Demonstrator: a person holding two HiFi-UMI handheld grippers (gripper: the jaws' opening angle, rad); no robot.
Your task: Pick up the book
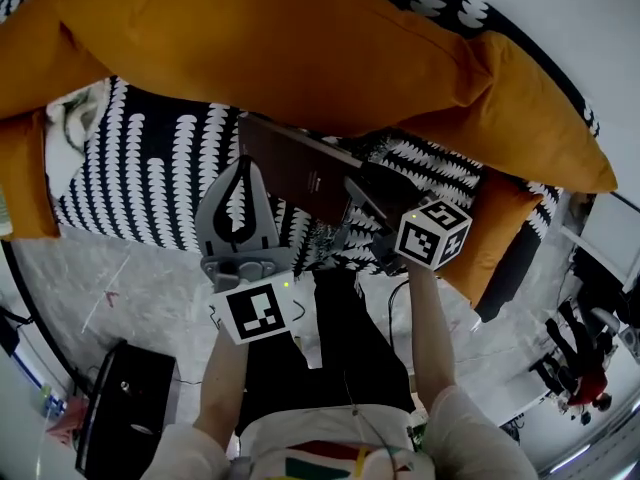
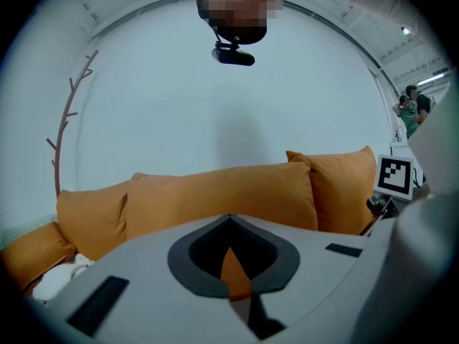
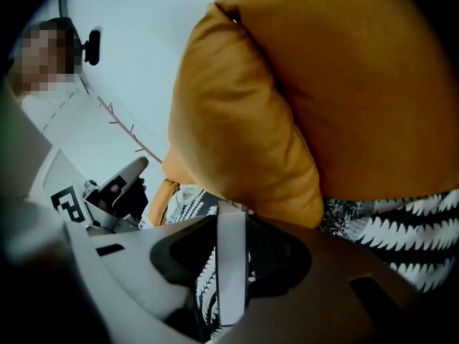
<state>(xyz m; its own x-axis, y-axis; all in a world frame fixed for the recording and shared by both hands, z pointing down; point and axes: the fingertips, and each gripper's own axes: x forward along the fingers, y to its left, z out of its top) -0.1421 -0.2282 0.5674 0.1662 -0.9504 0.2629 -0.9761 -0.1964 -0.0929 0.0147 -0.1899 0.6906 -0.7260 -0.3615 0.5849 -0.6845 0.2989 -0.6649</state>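
Two grippers held up in front of a sofa, one in each hand. On the right, the right gripper closed partway onto the book, pads pressed on its two covers near the lower right corner. In the right gripper view, the pale page edge of the book upright between those jaws, filling the gap. Book dark brown, held at a tilt above the black-and-white patterned sofa cover, reaching up and leftward from the jaws to the underside of a big orange cushion just beyond. Same patterned fabric below and to the right of the jaws in the right gripper view, orange cushion bulging close overhead. A second orange cushion just right of the right gripper, past its marker cube. The left gripper closed tip to tip and empty, only orange fabric visible through the loop behind its tips in the left gripper view. Tips just beside the lower left corner of the book; contact there impossible to judge. Ahead of the left gripper, a row of orange cushions against a white wall, the other gripper's cube off to the right. Pale floor beneath both forearms, a black box on it behind and to the left of the left gripper
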